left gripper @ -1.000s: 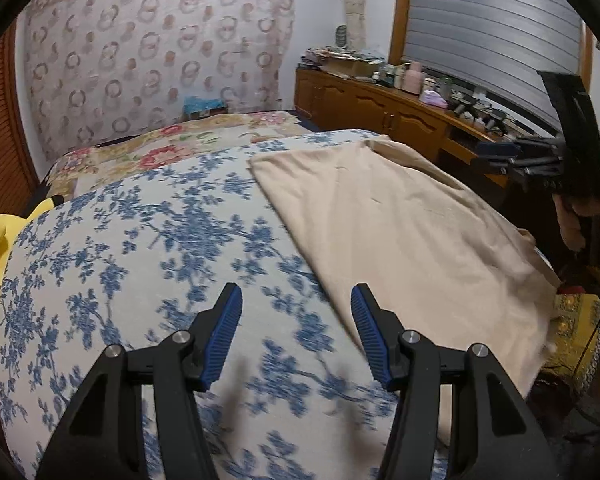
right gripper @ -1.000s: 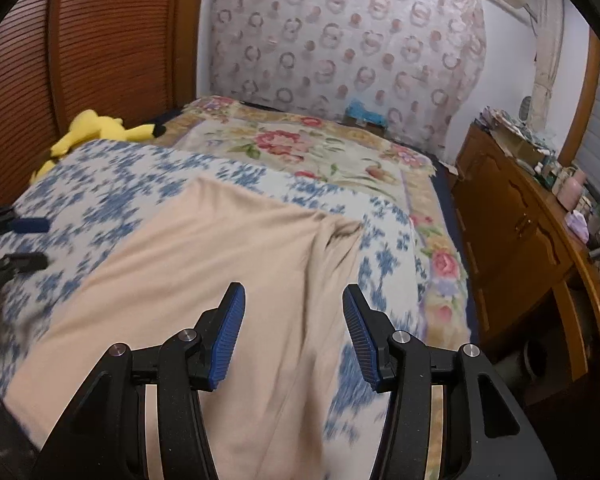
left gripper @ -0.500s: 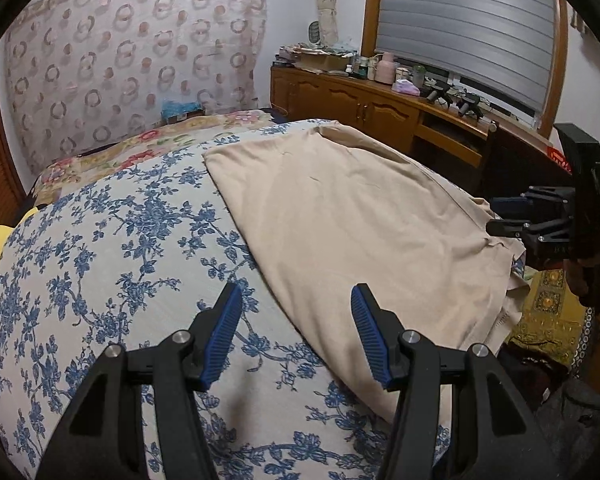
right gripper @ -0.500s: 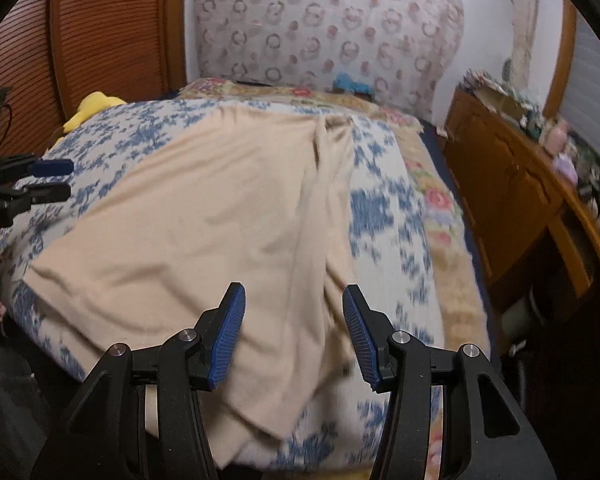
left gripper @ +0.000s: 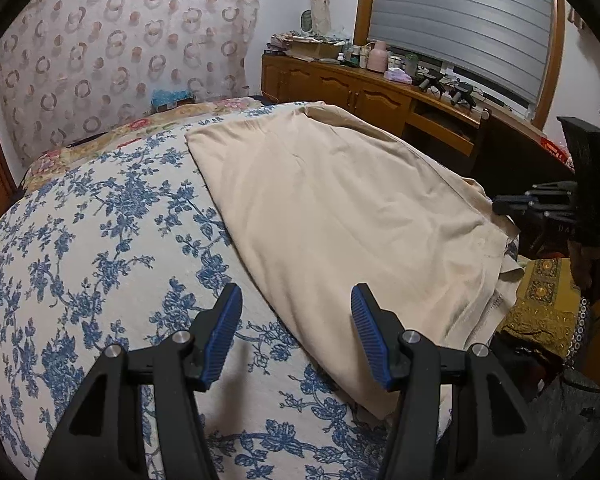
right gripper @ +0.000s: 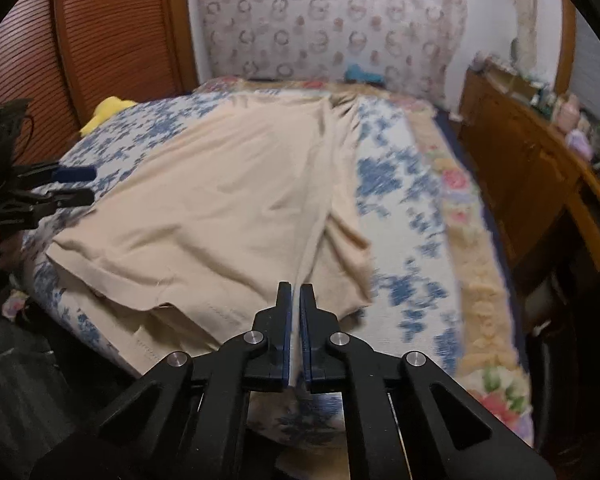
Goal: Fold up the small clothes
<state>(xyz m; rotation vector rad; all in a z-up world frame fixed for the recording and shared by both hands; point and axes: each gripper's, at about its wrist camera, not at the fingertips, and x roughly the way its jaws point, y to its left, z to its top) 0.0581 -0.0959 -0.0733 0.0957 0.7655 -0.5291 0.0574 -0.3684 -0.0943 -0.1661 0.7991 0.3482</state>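
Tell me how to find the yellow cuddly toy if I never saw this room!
Start at the big bed with the blue-flowered cover. Look past the plain beige garment spread on it, to the far left edge by the ribbed brown wooden panel. The yellow toy peeks out there, mostly hidden; it is the only bright yellow thing around.

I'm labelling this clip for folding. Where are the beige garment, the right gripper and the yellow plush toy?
beige garment (right gripper: 228, 208): right wrist view, middle of the flat cloth.
right gripper (right gripper: 296, 290): right wrist view, between its closed fingertips, at the garment's near edge.
yellow plush toy (right gripper: 106, 110): right wrist view, its visible top.
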